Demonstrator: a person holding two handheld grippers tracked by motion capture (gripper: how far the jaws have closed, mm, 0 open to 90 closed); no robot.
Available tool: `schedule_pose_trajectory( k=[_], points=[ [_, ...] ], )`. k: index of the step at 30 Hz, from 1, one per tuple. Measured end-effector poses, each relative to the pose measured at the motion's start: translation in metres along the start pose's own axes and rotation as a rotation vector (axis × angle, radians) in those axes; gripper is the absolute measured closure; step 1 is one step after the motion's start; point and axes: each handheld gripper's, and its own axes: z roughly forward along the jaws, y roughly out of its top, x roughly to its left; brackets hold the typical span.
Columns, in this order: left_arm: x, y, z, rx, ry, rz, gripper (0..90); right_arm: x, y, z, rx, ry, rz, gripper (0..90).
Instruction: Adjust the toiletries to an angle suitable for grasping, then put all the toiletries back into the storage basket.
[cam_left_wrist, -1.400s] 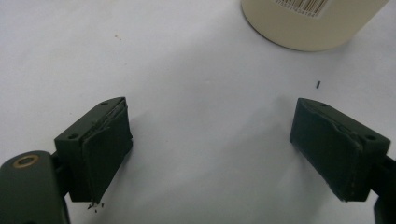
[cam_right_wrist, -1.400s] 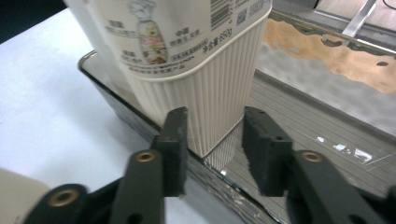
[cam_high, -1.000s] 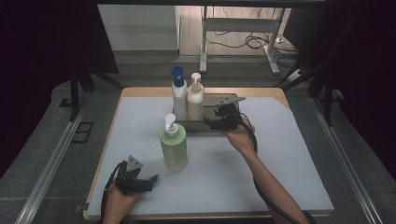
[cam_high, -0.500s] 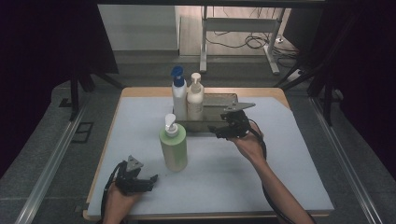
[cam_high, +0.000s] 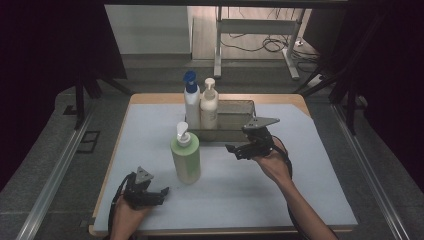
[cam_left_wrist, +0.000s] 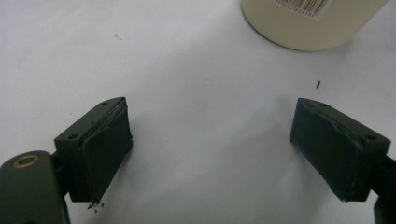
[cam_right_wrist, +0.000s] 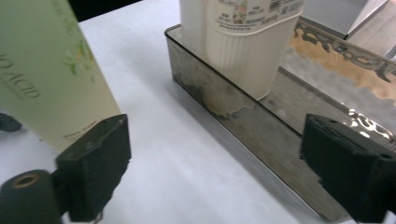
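While the right gripper (cam_high: 239, 150) hangs just right of the frame's middle in the high view, the person's right forearm runs up to it from the bottom right, wrist bent so the jaws point left toward the green pump bottle (cam_high: 185, 155). Its jaws have just been opening and stand wide apart with nothing between them. In the right gripper view the green bottle's pale side (cam_right_wrist: 51, 84) sits at the upper left behind the left jaw, close to it but not pressed.

At the lower left of the high view the left gripper (cam_high: 159, 194) rests low on the white table cover (cam_high: 320, 190), hand behind it, jaws aimed right. They too are spread and empty, with the bottle's base (cam_left_wrist: 308, 23) at the top of the left gripper view.

Above centre, a shallow metal tray (cam_high: 235, 116) holds two bottles at its left end: a white one with a blue pump (cam_high: 191, 102) and a cream pump bottle (cam_high: 209, 107), both upright and side by side. The green bottle stands upright outside the tray, just below its left end.
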Motion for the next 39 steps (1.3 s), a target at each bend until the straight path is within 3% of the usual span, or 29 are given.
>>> schedule_pose_trajectory(
  k=[3,16,21,31,35,39],
  points=[
    [0.0,0.0,0.0,0.0,-0.001,-0.002,12.2,0.004,-0.003,0.0,0.001,0.0,-0.02,0.0],
    [0.0,0.0,0.0,0.0,-0.001,-0.002,12.2,0.023,-0.014,0.004,0.034,0.072,-0.03,0.0],
    [0.0,0.0,0.0,0.0,0.0,-0.002,12.2,0.032,-0.015,0.008,0.048,0.097,-0.01,0.0],
    [0.0,0.0,0.0,-0.003,0.0,-0.006,12.2,0.056,-0.006,0.016,0.067,0.173,-0.012,0.0],
    [0.0,0.0,0.0,-0.003,0.0,-0.006,12.2,0.066,-0.003,0.02,0.058,0.178,-0.052,0.0],
    [0.0,0.0,0.0,0.0,-0.001,-0.002,12.2,0.073,0.002,0.024,0.055,0.191,-0.052,0.0]
  ],
)
